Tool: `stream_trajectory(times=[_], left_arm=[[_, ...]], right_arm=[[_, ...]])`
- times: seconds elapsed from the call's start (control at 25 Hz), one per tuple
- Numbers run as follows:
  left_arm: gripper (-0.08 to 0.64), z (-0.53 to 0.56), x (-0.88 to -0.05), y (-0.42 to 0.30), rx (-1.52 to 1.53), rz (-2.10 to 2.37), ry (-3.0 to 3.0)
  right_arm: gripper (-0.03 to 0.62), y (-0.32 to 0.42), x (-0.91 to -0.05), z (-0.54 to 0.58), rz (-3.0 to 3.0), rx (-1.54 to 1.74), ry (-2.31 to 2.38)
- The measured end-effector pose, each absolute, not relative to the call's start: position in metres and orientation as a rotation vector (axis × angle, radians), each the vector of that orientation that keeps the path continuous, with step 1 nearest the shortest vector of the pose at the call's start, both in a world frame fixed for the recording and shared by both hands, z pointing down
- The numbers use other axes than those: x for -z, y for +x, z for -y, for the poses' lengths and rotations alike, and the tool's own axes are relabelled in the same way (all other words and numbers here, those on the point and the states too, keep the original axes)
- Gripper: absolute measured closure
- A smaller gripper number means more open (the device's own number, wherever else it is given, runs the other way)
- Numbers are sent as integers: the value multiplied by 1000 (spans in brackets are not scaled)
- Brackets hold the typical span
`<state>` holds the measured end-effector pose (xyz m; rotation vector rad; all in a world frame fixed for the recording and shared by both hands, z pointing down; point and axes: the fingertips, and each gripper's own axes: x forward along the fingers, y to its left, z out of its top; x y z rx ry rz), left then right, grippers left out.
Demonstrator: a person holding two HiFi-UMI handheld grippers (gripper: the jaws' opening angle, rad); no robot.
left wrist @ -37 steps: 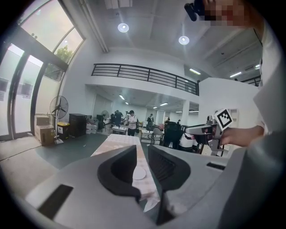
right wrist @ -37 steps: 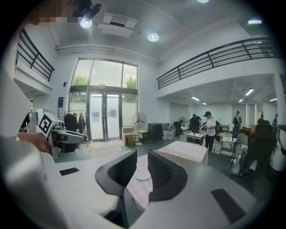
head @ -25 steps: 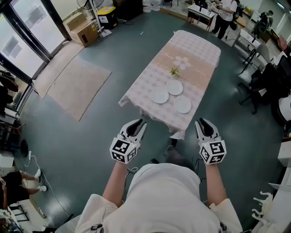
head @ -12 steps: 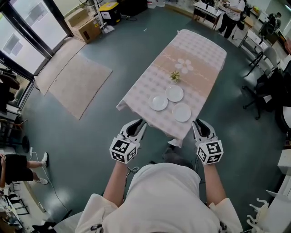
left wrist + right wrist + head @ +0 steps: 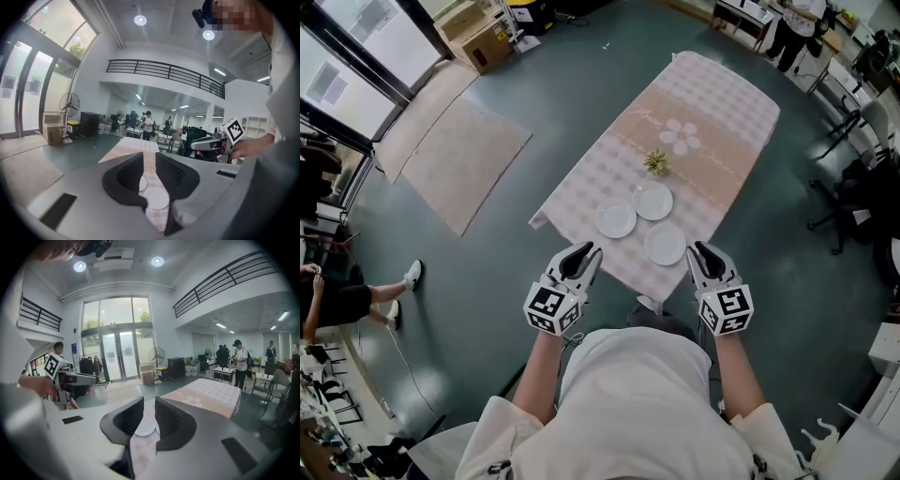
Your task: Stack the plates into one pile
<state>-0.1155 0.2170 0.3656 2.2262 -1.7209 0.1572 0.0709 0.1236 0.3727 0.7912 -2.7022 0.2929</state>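
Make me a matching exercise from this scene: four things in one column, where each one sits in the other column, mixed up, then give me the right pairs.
Things:
1. plant
2. plates
3. mat
4. cardboard box

Places:
A. lying apart, unstacked, at the near end of the table
B. flat on the floor, between the table and the glass doors
C. standing on the floor beyond the mat
D. mid-table, just beyond the plates

Pairs: 1-D, 2-A, 3-B, 4-C

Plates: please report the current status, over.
Left gripper open, empty; right gripper open, empty. Three plates side by side on the table, not yet stacked. Nothing in the way; small plant stands behind them.
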Motion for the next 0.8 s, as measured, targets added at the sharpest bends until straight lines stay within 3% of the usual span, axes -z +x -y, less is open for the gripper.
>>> stream_trajectory(times=[0.8], left_arm=[[476,-138,-401,-125,-241,1631,2177]], right_arm=[[500,55,-408,-51,2650,-438,781]])
